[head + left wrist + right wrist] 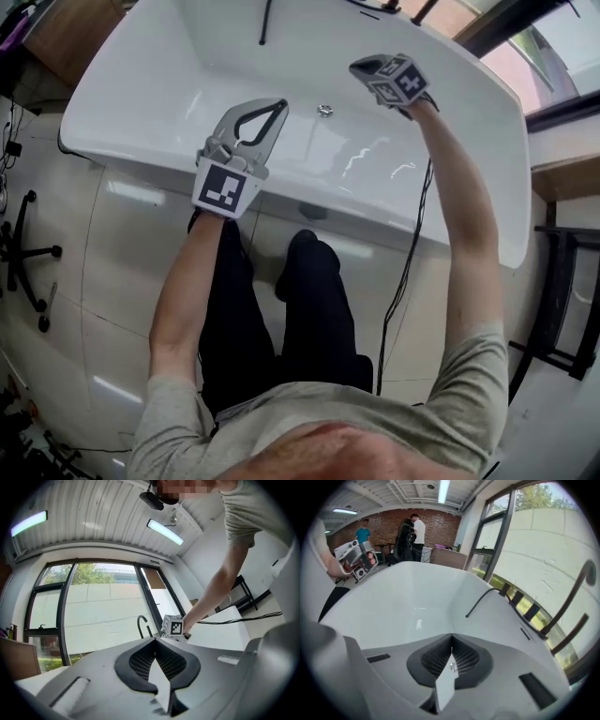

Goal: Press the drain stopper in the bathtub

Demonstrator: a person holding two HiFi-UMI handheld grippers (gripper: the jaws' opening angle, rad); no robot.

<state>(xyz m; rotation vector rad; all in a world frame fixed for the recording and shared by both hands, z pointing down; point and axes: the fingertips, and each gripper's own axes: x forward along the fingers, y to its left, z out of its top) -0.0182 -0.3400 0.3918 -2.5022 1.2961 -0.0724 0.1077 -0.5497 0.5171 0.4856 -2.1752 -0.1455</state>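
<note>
A small chrome drain stopper (324,111) sits on the floor of the white bathtub (131,89). My left gripper (278,105) is shut and empty; it hangs over the tub's near rim, its tip a little left of the stopper. My right gripper (358,67) is also shut and empty, held over the tub just up and right of the stopper. In the right gripper view the stopper (453,667) shows through the gap behind the closed jaw tips (451,635). The left gripper view has its shut tips (154,639) pointing toward the window.
A black tap spout (265,23) stands at the tub's far side, and a black hose (480,602) lies on the rim. A cable (408,262) trails down the tub front. An office chair base (23,253) is at left, a black rack (562,291) at right.
</note>
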